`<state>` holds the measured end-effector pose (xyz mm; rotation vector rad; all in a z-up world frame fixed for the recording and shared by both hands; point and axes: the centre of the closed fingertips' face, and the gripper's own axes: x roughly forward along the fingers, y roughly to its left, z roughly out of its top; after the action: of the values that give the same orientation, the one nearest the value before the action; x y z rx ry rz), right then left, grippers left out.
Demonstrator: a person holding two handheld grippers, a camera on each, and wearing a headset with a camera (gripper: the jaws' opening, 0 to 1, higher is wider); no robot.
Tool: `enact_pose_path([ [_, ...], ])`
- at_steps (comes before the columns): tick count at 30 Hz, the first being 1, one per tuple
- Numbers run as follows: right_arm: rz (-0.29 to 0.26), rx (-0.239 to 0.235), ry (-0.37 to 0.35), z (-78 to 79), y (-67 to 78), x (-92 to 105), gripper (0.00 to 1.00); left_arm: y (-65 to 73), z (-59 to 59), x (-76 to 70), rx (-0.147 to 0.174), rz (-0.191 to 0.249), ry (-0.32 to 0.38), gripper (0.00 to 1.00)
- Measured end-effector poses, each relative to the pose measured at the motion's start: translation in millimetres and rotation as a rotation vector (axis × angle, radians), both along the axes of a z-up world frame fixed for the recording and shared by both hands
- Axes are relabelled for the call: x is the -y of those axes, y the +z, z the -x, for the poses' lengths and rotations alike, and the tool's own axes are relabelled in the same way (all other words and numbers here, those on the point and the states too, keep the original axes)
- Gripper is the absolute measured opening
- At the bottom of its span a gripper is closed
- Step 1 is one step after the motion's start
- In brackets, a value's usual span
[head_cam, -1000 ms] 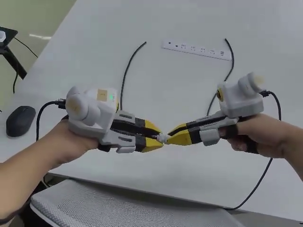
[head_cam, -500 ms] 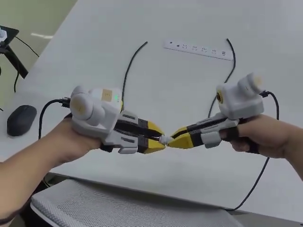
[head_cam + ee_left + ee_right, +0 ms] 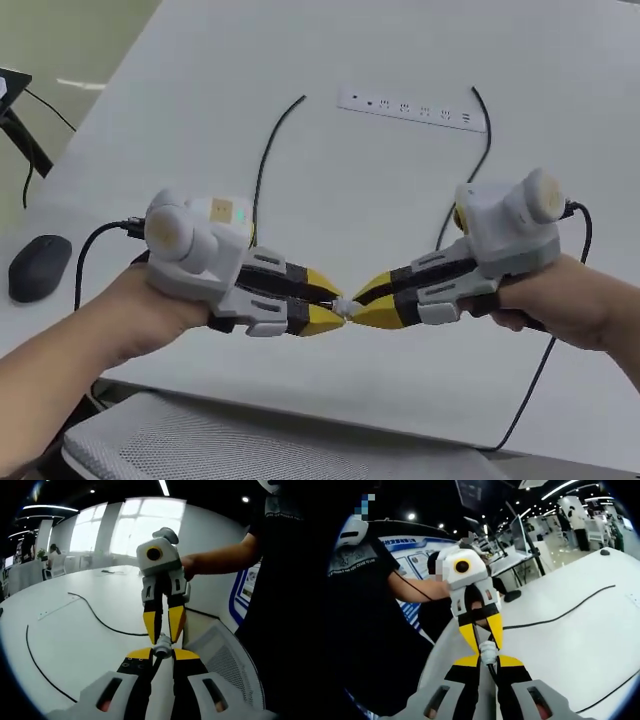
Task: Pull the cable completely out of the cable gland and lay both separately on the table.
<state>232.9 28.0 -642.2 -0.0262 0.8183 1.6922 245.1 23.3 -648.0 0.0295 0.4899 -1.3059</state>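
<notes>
A small white cable gland (image 3: 346, 307) hangs in the air above the table's near edge, between the two yellow-tipped grippers, which meet tip to tip. My left gripper (image 3: 334, 313) comes in from the left and is shut on the gland (image 3: 161, 651). From the right, my right gripper (image 3: 360, 301) is shut on the black cable (image 3: 493, 670) where it leaves the gland (image 3: 487, 650). A dark piece of cable (image 3: 155, 666) also runs back between the left jaws. In the left gripper view the right gripper (image 3: 163, 631) points down at the gland.
The white table (image 3: 380, 200) holds a power strip (image 3: 412, 106) at the back, two long black cables (image 3: 262, 170) and a dark mouse (image 3: 38, 267) at the left edge. A grey mesh chair (image 3: 250, 440) stands below the near edge.
Both grippers stay tip to tip on the gland and have dropped slightly; the right one now lies more level. The head view has shifted a little.
</notes>
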Motion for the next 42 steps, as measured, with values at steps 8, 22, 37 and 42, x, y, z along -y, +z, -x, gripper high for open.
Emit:
enact_pose_path([
  [8, 0.038, 0.058, 0.009, -0.5, -3.8, -0.6, 0.07, -2.4, 1.6, -0.1, -0.017, -0.005, -0.009, 0.14],
  [22, 0.116, 0.133, 0.077, 4.4, -14.5, -2.2, 0.08, -9.8, 4.9, 0.8, -0.024, -0.032, -0.008, 0.14],
  [37, 0.183, 0.319, 0.114, 4.4, -14.5, -1.6, 0.05, -10.3, 3.9, 0.1, -0.080, -0.012, 0.032, 0.14],
  [42, 0.209, 0.489, 0.131, -1.7, -14.9, -0.9, 0.04, -8.8, 1.0, -0.1, -0.099, 0.002, 0.054, 0.14],
])
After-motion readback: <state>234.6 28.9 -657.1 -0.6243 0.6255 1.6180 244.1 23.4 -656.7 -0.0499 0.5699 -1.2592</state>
